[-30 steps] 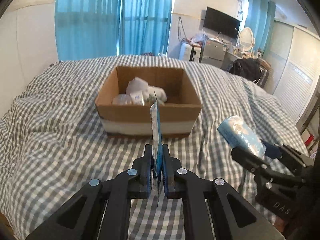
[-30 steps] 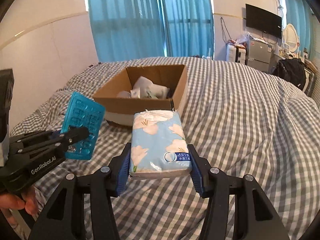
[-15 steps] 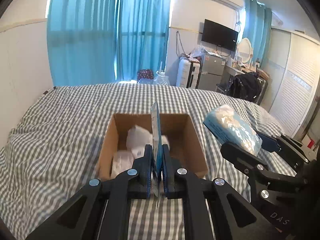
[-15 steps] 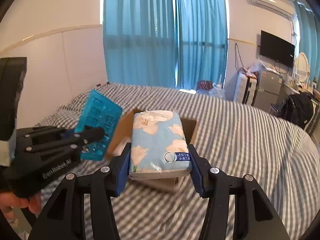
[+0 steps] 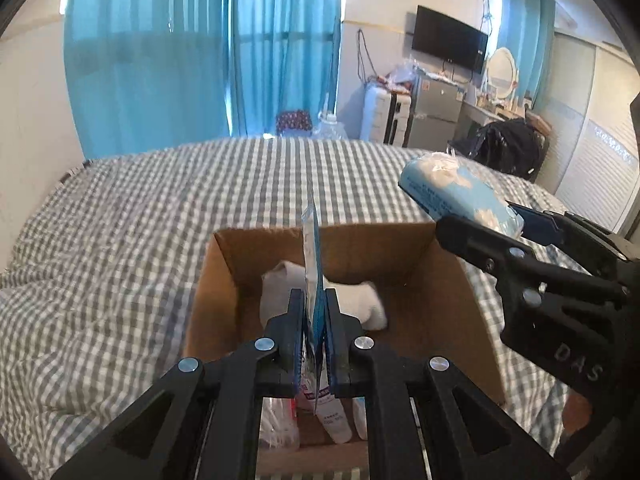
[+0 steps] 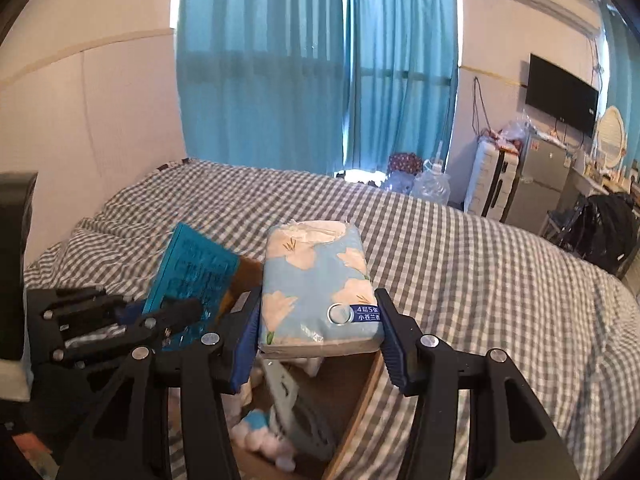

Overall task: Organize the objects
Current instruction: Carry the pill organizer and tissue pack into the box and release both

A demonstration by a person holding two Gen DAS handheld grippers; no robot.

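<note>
My left gripper is shut on a thin teal packet, held edge-on over the open cardboard box. The packet also shows in the right wrist view, with the left gripper below it. My right gripper is shut on a light blue tissue pack with white flowers, held above the box's right part. The pack also shows in the left wrist view. White soft items and small bottles lie inside the box.
The box sits on a bed with a grey-and-white checked cover. Blue curtains hang behind the bed. A TV, a small fridge, a suitcase and a black bag stand at the far right of the room.
Both grippers have moved forward and up with their loads. They were short of the box a second ago and now hang over its opening.
</note>
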